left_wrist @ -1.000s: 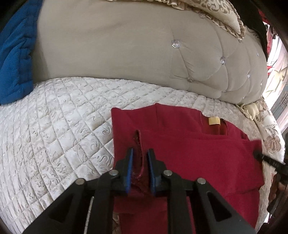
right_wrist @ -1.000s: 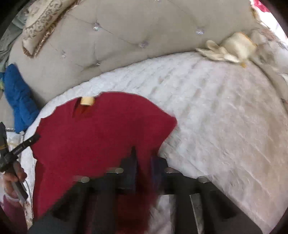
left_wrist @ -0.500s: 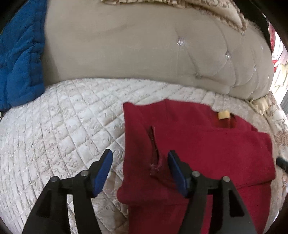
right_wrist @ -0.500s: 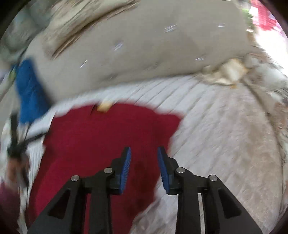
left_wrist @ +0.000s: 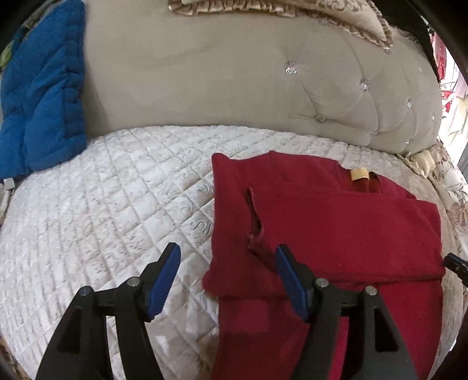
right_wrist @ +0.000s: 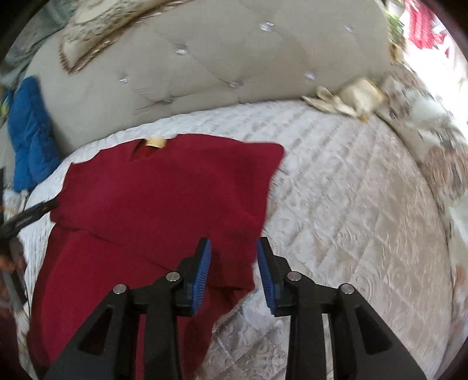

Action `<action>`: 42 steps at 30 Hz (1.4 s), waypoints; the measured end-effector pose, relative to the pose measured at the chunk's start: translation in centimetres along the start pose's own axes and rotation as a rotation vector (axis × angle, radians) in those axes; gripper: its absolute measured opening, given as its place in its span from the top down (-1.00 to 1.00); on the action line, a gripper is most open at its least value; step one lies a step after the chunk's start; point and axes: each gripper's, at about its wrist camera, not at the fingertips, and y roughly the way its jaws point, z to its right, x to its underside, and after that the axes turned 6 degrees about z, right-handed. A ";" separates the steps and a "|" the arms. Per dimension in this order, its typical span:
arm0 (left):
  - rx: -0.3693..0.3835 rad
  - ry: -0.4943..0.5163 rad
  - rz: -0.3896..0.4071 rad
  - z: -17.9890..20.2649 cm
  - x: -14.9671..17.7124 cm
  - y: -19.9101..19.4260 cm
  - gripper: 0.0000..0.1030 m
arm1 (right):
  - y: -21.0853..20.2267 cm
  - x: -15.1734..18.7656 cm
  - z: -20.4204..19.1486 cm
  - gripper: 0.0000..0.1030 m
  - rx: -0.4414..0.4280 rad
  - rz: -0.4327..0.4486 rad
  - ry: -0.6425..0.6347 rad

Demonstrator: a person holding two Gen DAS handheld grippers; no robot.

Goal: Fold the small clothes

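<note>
A dark red garment [left_wrist: 336, 228] with a yellow neck label [left_wrist: 359, 174] lies on the quilted white bed cover [left_wrist: 102, 219], its upper part folded down over the lower part. My left gripper [left_wrist: 226, 264] is open and empty, just above the fold's left edge. In the right wrist view the garment [right_wrist: 163, 198] lies at left. My right gripper [right_wrist: 234, 260] is open and empty, over the fold's right edge. The tip of the left gripper [right_wrist: 32, 216] shows at the far left.
A beige tufted headboard [left_wrist: 234, 73] rises behind the bed. A blue padded cloth [left_wrist: 38, 96] leans at its left. A patterned pillow [left_wrist: 292, 11] lies on top. Cream fabric [right_wrist: 348, 98] sits at the bed's right corner.
Both grippers have let go of the red fabric, opened and drawn back. The folded part now lies flat on the garment.
</note>
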 end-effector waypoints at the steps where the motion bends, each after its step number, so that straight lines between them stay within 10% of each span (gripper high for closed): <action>1: -0.002 0.002 0.006 0.0 0.1 -0.4 -0.37 | 0.2 0.0 0.2 0.68 0.009 -0.007 0.019; 5: -0.009 0.010 0.021 -0.3 0.6 -2.2 -0.37 | 1.7 0.8 0.2 0.57 0.010 -0.056 0.060; 8: -0.025 0.010 0.026 -0.7 1.1 -3.4 -0.37 | 1.7 1.1 -0.7 1.00 0.024 -0.035 -0.015; 26: -0.019 -0.044 0.032 -3.2 5.7 -9.7 -0.45 | -6.6 4.2 -0.3 0.75 -0.097 -0.005 0.048; 38: 0.015 -0.075 -0.035 -3.4 9.1 -9.4 -0.51 | -1.3 3.2 -0.6 0.64 -0.014 -0.019 0.071; 42: 0.027 -0.068 -0.059 -3.6 10.5 -9.6 -0.51 | 0.3 3.1 0.8 1.00 0.037 -0.029 0.096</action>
